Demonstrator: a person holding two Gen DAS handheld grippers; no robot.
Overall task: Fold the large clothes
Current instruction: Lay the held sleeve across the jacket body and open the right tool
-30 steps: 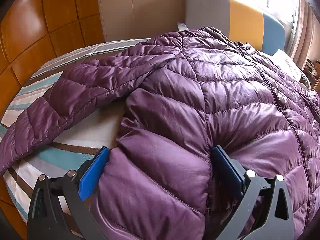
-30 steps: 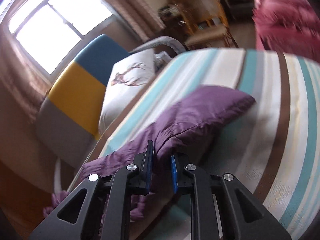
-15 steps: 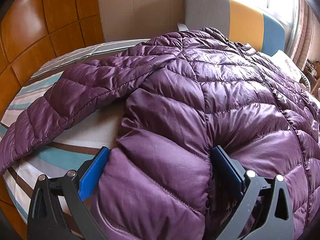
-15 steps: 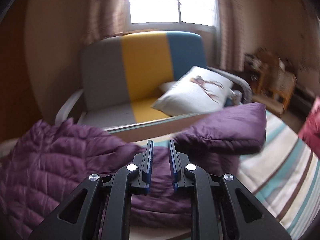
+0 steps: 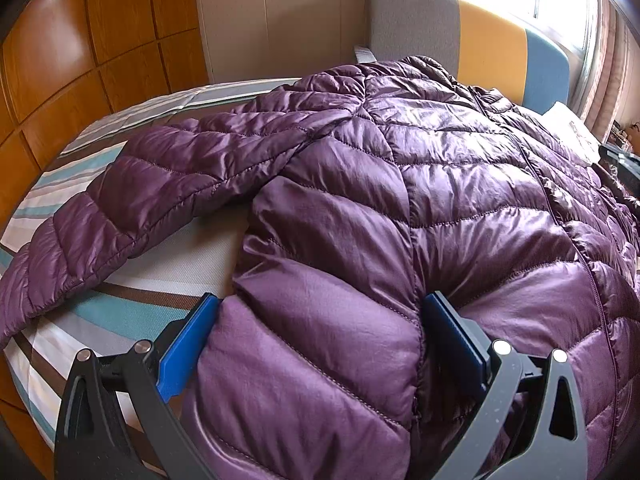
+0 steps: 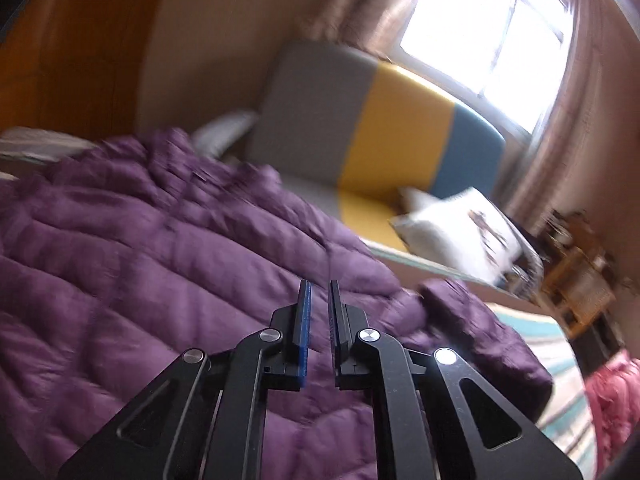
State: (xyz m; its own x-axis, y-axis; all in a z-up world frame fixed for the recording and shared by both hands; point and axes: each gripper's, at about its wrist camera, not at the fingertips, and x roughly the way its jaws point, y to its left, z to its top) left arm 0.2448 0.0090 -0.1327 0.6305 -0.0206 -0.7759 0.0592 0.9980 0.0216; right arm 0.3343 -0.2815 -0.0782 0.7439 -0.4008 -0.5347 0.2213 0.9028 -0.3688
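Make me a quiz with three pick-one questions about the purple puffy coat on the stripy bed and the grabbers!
1. Where does the coat lie?
A. on the striped bed
B. on the floor
C. on the sofa

2. What colour are the left gripper's pads?
A. red
B. blue
C. green

3. What is between the right gripper's pads?
A. a sleeve
B. a pillow
C. nothing

Answers:
1 A: the purple coat is spread over the striped bed.
2 B: the left gripper has blue pads either side of the coat's hem.
3 C: the right gripper has nearly closed, its narrow gap empty.
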